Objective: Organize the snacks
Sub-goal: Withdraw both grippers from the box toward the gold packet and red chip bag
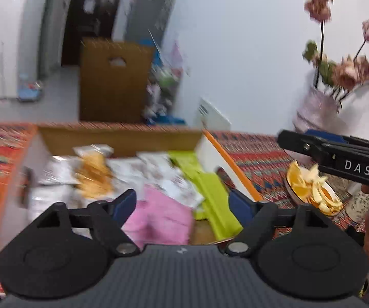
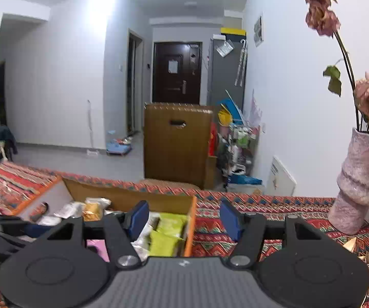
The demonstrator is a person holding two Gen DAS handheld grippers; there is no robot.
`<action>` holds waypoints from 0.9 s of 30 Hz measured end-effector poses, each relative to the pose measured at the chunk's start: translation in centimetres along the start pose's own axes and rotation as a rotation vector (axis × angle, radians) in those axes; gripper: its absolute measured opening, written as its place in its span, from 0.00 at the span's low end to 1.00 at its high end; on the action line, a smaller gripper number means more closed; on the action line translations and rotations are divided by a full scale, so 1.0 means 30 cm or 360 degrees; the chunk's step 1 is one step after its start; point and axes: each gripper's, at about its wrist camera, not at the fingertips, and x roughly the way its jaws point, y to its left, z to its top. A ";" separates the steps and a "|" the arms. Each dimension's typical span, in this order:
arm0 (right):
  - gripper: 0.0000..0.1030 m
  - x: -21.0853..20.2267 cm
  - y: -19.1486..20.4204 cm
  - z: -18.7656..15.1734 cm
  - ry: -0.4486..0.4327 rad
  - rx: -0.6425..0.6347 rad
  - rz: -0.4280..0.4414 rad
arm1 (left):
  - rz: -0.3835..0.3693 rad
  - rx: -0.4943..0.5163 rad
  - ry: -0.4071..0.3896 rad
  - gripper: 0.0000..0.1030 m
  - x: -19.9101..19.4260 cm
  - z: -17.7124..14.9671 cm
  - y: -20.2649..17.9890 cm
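Zigzag woven tablecloth [image 2: 261,205] covered the table in a white-walled room; cardboard box [image 1: 117,138] held crinkly snack packets [image 1: 210,195]. Left gripper [image 1: 183,202] and right gripper [image 2: 184,218] both gaped, empty.

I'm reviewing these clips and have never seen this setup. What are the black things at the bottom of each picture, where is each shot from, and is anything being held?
No robot here: a person holds a two-finger claw in each hand, each with a camera looking along its fingers. One picture is from the left claw, the other from the right claw. Both stand open with nothing between the blue pads. Below them, on a patterned cloth, is an open cardboard box holding snack packets, including a pink packet and green packets. Beside it sit a plate of orange peel and a vase of dried flowers.
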 end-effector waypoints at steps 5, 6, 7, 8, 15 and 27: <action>0.67 -0.101 0.030 0.002 -0.0017 0.0066 0.0126 | 0.0197 0.0079 -0.0067 0.84 -0.213 -0.037 0.048; 0.68 -0.126 0.043 -0.007 -0.0004 0.0071 0.0141 | 0.0242 0.0105 -0.0094 0.87 -0.258 -0.055 0.048; 0.68 -0.152 0.057 -0.019 0.0011 0.0065 0.0153 | 0.0269 0.0129 -0.0116 0.89 -0.301 -0.070 0.044; 0.68 -0.180 0.069 -0.032 0.0020 0.0051 0.0159 | 0.0282 0.0153 -0.0130 0.90 -0.343 -0.093 0.042; 0.78 -0.434 0.133 -0.207 0.0095 -0.0010 0.0140 | 0.0275 0.0196 -0.0192 0.99 -0.617 -0.307 -0.022; 0.80 -0.823 0.219 -0.686 0.0342 0.0042 0.0141 | 0.0268 -0.0089 -0.0008 1.00 -0.869 -0.650 -0.042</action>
